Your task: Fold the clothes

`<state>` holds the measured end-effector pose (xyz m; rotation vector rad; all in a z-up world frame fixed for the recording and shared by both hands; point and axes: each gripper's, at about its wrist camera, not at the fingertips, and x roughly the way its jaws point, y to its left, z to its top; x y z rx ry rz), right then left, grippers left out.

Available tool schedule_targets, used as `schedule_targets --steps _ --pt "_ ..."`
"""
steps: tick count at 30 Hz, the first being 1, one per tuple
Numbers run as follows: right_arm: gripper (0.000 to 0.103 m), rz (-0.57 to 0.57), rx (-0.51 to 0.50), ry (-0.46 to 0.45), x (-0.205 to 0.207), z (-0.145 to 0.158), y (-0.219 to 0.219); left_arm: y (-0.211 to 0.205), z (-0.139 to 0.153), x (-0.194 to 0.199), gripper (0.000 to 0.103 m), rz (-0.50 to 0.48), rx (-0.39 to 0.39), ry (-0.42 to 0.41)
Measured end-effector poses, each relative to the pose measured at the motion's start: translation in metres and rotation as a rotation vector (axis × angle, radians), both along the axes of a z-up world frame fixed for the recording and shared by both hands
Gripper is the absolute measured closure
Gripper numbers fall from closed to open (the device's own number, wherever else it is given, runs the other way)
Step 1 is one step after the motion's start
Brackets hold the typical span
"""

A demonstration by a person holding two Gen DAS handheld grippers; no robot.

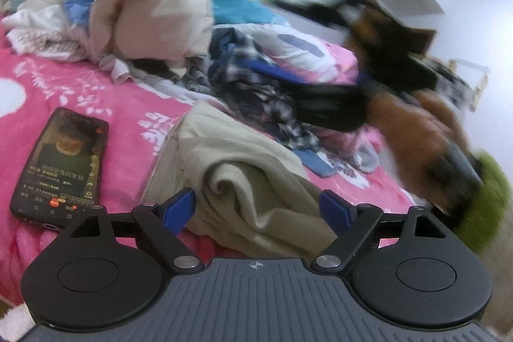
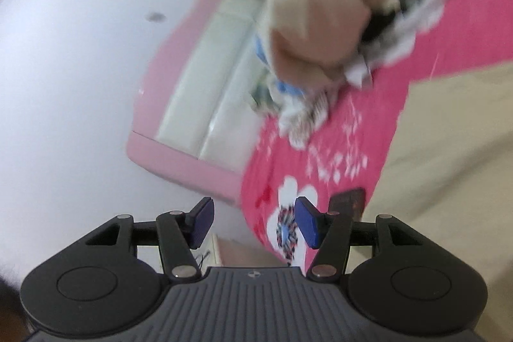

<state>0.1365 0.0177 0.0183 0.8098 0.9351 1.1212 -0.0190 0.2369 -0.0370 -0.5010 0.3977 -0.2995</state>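
Note:
A beige garment [image 1: 256, 181] lies crumpled on the pink bedspread [image 1: 96, 92], right in front of my left gripper [image 1: 256, 207]. The left gripper is open wide, with a fold of that cloth lying between its blue pads [image 1: 178, 207]. Behind it is a pile of mixed clothes [image 1: 154, 12] with a plaid garment [image 1: 250, 79]. My right gripper [image 2: 253, 221] is open with nothing between its fingers, over the bed's edge. In the left wrist view it is a dark blur held by a hand [image 1: 416, 137]. The right wrist view shows the beige garment [image 2: 449, 165] and the blurred pile [image 2: 320, 5].
A phone [image 1: 61, 165] with a lit screen lies on the bedspread left of the beige garment, also seen as the phone [image 2: 348, 201] by the right fingertip. A pink and white headboard [image 2: 208, 104] and a white wall [image 2: 80, 53] border the bed. A green sleeve [image 1: 481, 197] shows at the right.

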Motion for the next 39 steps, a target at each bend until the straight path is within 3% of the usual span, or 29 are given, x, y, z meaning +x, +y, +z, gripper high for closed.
schedule_targets --steps 4,7,10,12,13,15,19,21,25,29,31,34,39 --pt "0.045 -0.098 -0.118 -0.173 -0.037 0.008 -0.049 0.012 0.0 0.012 0.024 0.022 -0.059 0.037" --pt "0.045 -0.132 -0.297 -0.316 -0.065 0.004 -0.067 0.018 -0.003 0.021 0.035 0.025 -0.068 0.063" --pt "0.045 -0.115 -0.448 -0.371 -0.077 -0.014 -0.057 0.022 -0.007 0.03 0.055 0.012 -0.086 0.09" --pt "0.058 -0.087 -0.529 -0.389 -0.079 -0.028 -0.046 0.02 -0.006 0.034 0.074 0.009 -0.074 0.08" --pt "0.087 -0.073 -0.559 -0.392 -0.079 -0.035 -0.04 0.018 -0.003 0.036 0.077 0.001 -0.066 0.067" --pt "0.094 -0.092 -0.56 -0.384 -0.078 -0.037 -0.039 0.018 0.006 0.037 0.085 -0.015 -0.08 0.023" --pt "0.096 -0.174 -0.485 -0.598 -0.104 -0.007 -0.049 0.025 0.018 0.037 0.086 -0.045 -0.115 -0.101" --pt "0.096 -0.168 -0.503 -0.743 -0.121 -0.003 -0.045 0.034 0.01 0.041 0.085 -0.05 -0.148 -0.087" --pt "0.096 -0.04 -0.665 -0.996 -0.15 -0.04 -0.01 0.058 -0.028 0.046 0.071 -0.032 -0.243 0.115" --pt "0.094 0.073 -0.819 -1.235 -0.179 -0.073 0.014 0.076 -0.028 0.019 0.054 0.043 -0.282 0.089" --pt "0.093 0.101 -0.864 -1.338 -0.189 -0.079 0.017 0.084 -0.021 0.008 0.053 0.089 -0.296 0.054" --pt "0.093 0.126 -0.863 -1.383 -0.194 -0.075 0.016 0.079 0.003 0.002 0.053 0.121 -0.214 -0.018" --pt "0.093 0.139 -0.852 -1.371 -0.202 -0.076 0.012 0.016 0.036 0.022 0.053 -0.093 -0.008 -0.12"
